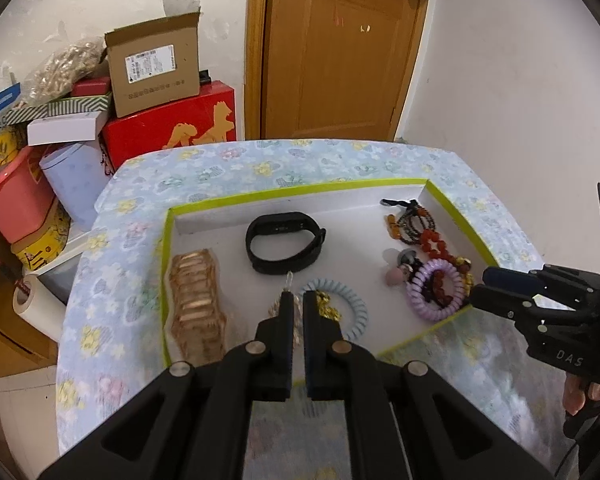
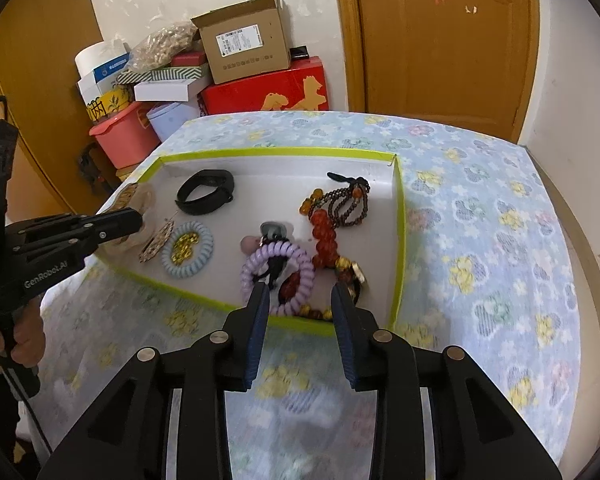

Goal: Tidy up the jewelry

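A white tray point(image 1: 440, 216) edged in lime green sits on a pale blue floral cloth point(image 1: 260, 168). Inside: a black band point(image 1: 284, 246), lilac coil point(image 1: 436, 288), light blue coil point(image 1: 352, 308), red beads point(image 2: 325, 236).

Home room: wooden door point(image 1: 336, 48), stacked boxes point(image 1: 156, 68), floral-clothed table point(image 2: 480, 208)
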`<state>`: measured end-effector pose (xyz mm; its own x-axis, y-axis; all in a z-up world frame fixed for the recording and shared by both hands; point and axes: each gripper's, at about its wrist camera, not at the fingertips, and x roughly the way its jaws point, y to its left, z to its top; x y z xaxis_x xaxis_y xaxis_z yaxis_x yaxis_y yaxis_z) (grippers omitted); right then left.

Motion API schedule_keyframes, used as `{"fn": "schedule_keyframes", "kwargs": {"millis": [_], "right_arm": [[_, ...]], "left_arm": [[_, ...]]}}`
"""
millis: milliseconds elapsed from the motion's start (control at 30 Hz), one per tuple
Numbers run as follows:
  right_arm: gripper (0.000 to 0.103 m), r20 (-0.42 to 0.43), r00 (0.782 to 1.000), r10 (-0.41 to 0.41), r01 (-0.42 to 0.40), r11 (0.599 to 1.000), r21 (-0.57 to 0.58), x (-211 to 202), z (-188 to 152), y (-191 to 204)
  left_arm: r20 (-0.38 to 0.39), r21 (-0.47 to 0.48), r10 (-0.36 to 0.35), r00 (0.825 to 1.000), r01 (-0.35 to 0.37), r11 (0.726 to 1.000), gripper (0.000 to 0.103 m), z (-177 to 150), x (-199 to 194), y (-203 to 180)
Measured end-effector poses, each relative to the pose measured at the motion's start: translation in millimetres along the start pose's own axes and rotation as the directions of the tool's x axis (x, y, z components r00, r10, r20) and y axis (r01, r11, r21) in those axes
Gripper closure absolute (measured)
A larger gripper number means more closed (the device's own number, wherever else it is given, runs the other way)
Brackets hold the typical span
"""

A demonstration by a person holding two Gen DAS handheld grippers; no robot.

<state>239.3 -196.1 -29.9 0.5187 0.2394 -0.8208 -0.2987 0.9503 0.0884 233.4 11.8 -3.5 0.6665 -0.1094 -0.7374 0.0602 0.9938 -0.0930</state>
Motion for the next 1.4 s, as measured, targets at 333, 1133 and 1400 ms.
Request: {"fn": "schedule_keyframes", "kwargs": {"millis": [333, 1133, 1400], "right_arm": [[0.069, 0.033, 0.999, -0.032, 0.033, 0.999, -0.023, -44, -25, 22], [0.058, 0.057, 0.996, -0.068, 0.069, 0.997, -0.028, -109, -104, 61], [0.058, 0.043, 0.996, -0.072, 0.073, 0.997, -0.029, -104, -107, 61]], "left_arm": [[0.031, -0.016, -0.006, 1.000, 0.007, 1.000, 0.083, -31, -47, -12], [-0.003, -0.038, 0.082, 0.997, -0.082, 0.996, 0.082, -120, -105, -29], [-0.005, -0.047, 0.083, 0.997, -0.083, 0.995, 0.082, -122, -105, -29]]}}
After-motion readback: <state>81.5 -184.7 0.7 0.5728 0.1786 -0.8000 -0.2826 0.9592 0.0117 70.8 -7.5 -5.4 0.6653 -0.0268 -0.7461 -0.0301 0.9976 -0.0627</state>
